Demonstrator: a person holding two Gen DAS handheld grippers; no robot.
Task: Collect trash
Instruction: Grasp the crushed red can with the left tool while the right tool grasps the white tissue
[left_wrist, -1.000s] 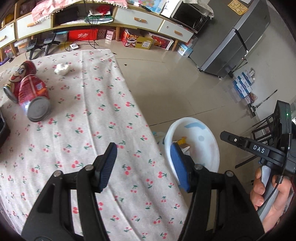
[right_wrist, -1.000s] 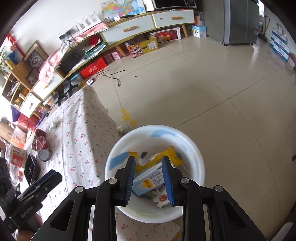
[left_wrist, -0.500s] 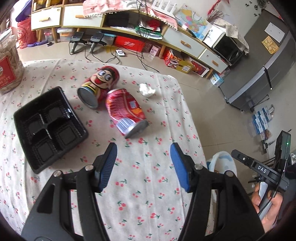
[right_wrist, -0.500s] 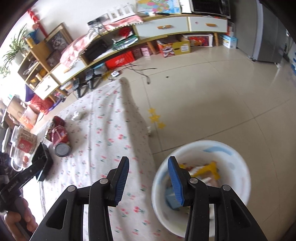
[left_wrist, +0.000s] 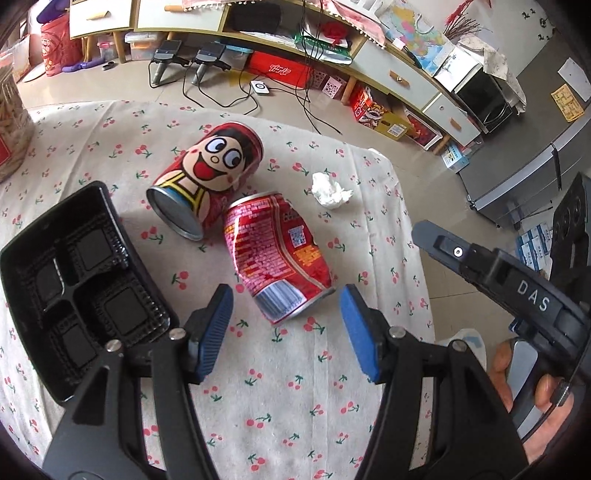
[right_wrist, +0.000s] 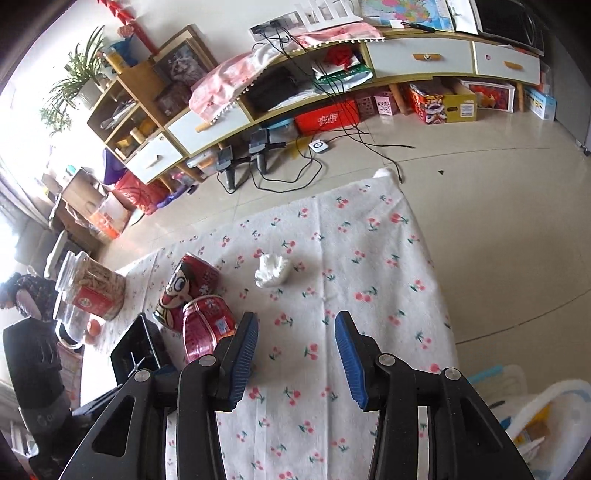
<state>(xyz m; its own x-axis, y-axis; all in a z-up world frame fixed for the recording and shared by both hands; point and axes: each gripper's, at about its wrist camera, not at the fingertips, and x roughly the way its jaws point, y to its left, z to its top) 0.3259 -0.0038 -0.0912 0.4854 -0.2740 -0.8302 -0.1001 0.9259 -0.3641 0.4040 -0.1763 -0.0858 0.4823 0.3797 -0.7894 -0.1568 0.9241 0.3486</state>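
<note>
Blue-padded left gripper (left_wrist: 286, 330): jaws spread wide and holding nothing, poised just above the cloth with the dented can directly ahead between the pads.
Right gripper (right_wrist: 297, 354): also wide open and empty, over the cherry-print cloth near the table's right edge, aimed toward the tissue.
Dented red can (left_wrist: 279, 254): one, lying on its side in the middle of the table (left_wrist: 280, 398), touching the cartoon can behind it.
Cartoon-face can (left_wrist: 207, 181): one, also on its side, open end toward the tray.
Crumpled white tissue (left_wrist: 330, 190): one, lying apart from the cans toward the far right corner.
Black compartment tray (left_wrist: 79, 291): one, empty, near the left edge.
Jar of snack sticks (right_wrist: 94, 286): one, upright at the far left corner; likely not trash.
White bin (right_wrist: 546, 424): one, on the floor off the table's right edge, already holding wrappers and a small box.
Progress: partly done, by appearance; some rubbish is binned, while two cans, the tissue and the tray are yet to be collected.
</note>
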